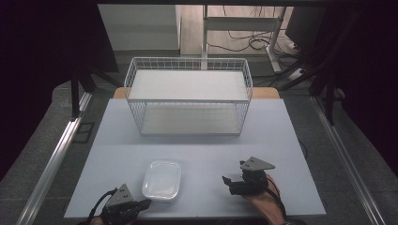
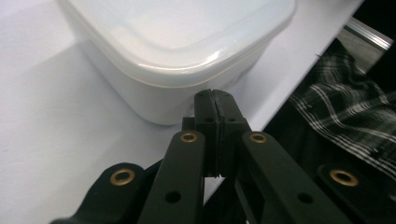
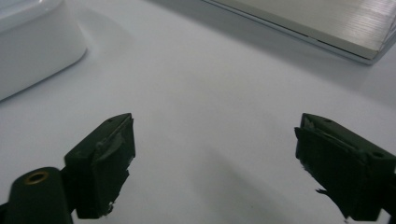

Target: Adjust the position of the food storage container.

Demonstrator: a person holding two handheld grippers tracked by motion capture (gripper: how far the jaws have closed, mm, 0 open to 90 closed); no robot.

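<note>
Left tongs: pressed together on nothing, tips just beside the tub's near corner; pushing on could shove the tub.
Wire basket: beyond the tub on the table, nothing inside.
White tub: lidded, contents hidden.
Right tongs: spread wide, empty, right of the tub.

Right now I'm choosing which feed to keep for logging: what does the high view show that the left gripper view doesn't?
High view alone: the white wire basket at the table's far side, the right gripper with jaws apart, and the floor cables beyond.

Left gripper view alone: the left gripper close up, jaws pressed together just short of the container's wall, and plaid fabric off the table edge.

Both: the lidded white plastic container on the white table.
</note>
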